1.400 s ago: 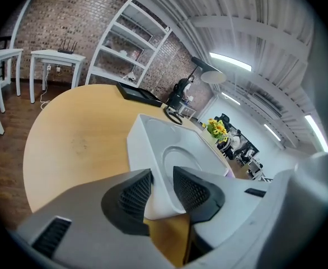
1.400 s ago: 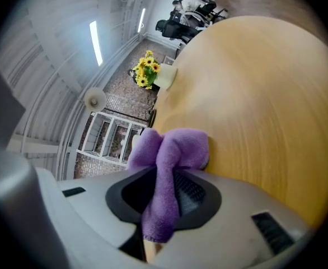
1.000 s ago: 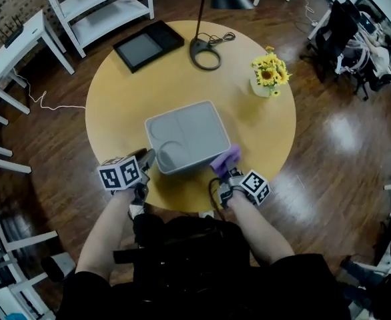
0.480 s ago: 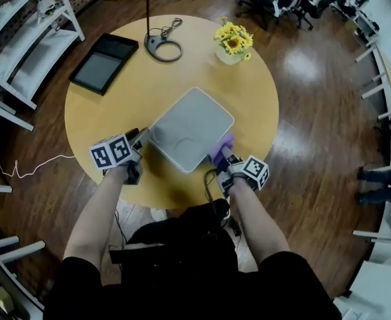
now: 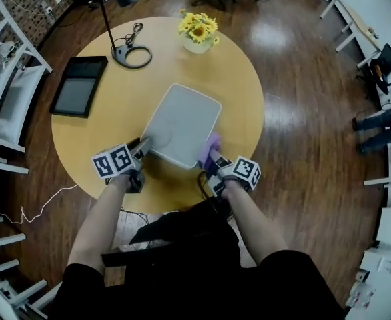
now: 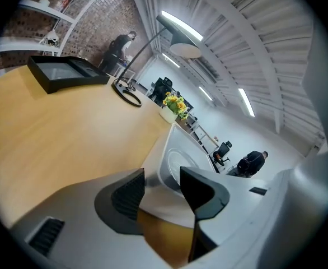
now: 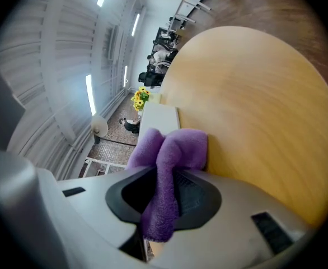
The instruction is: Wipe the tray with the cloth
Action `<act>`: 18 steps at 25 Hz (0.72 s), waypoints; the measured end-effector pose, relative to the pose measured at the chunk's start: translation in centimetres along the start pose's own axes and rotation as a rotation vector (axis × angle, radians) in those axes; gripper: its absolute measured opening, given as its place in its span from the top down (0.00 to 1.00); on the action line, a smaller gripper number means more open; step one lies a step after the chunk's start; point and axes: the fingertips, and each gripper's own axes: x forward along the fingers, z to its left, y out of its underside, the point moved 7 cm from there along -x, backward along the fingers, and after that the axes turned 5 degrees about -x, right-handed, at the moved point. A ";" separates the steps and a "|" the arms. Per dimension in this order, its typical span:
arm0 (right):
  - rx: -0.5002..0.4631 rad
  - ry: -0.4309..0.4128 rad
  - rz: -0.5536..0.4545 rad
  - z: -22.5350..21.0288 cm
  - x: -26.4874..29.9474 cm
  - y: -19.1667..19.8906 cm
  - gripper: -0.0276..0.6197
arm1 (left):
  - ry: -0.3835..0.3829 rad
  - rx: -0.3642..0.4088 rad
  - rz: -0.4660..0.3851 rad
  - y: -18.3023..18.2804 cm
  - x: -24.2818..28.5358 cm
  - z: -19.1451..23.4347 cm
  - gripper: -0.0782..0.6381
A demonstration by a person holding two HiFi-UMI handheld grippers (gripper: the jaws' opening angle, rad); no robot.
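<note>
Two tongs stood at the near side of the round yellow wooden worktop (image 5: 109, 122). The left tongs (image 5: 142, 147) had just been opening and stood wide apart, with the near corner of the grey rectangular plastic tray (image 5: 185, 119) between them, not pressed. The tray lay flat mid-worktop. Beside its right edge, the right tongs (image 5: 211, 159) were clamped on the purple terry cloth (image 5: 211, 145).

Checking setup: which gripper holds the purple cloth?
The right gripper, shut on the purple cloth; the left gripper has just been opening its jaws, the grey tray edge between them.
</note>
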 end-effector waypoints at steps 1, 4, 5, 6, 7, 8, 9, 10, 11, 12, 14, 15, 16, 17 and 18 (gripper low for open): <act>0.003 0.001 -0.008 0.0 -0.2 0.5 0.82 | 0.007 -0.001 0.004 0.0 0.1 0.1 0.62; 0.018 0.003 -0.013 0.1 -0.6 1.8 0.82 | 0.022 -0.009 0.002 -0.1 0.3 0.1 0.62; 0.024 0.003 -0.013 0.3 -0.8 2.4 0.82 | 0.026 -0.014 -0.001 -0.1 0.2 0.2 0.62; 0.026 0.002 -0.012 0.3 -1.0 2.9 0.82 | 0.029 -0.019 -0.002 0.0 0.2 0.3 0.62; 0.029 0.000 -0.013 0.4 -1.1 3.3 0.82 | 0.033 -0.021 -0.001 0.0 0.1 0.3 0.62; 0.036 -0.001 -0.018 0.3 -1.3 3.6 0.82 | 0.036 -0.022 0.003 0.1 0.1 0.3 0.62; 0.044 0.001 -0.023 0.3 -1.5 3.7 0.82 | 0.039 -0.021 0.008 0.1 0.1 0.1 0.62; 0.051 0.006 -0.025 0.3 -1.7 3.7 0.82 | 0.039 -0.017 0.013 0.2 0.1 0.0 0.62; 0.056 0.013 -0.022 0.4 -1.9 3.6 0.82 | 0.038 -0.012 0.019 0.2 0.1 -0.2 0.62; 0.060 0.019 -0.014 0.5 -2.0 3.5 0.82 | 0.037 -0.007 0.023 0.2 0.1 -0.3 0.62; 0.065 0.023 0.002 0.8 -2.0 3.1 0.82 | 0.039 -0.001 0.032 -0.1 0.3 -0.5 0.62; 0.062 0.019 0.008 1.0 -1.9 2.7 0.82 | 0.043 0.002 0.040 -0.4 0.6 -0.7 0.62; 0.054 0.014 0.012 1.2 -1.9 2.3 0.82 | 0.049 0.005 0.052 -0.7 0.9 -0.9 0.62; 0.044 0.008 0.016 1.2 -1.9 2.1 0.82 | 0.054 0.007 0.067 -0.8 1.2 -1.1 0.62; 0.038 0.004 0.021 1.0 -2.0 2.0 0.82 | 0.056 0.006 0.082 -0.8 1.3 -1.2 0.62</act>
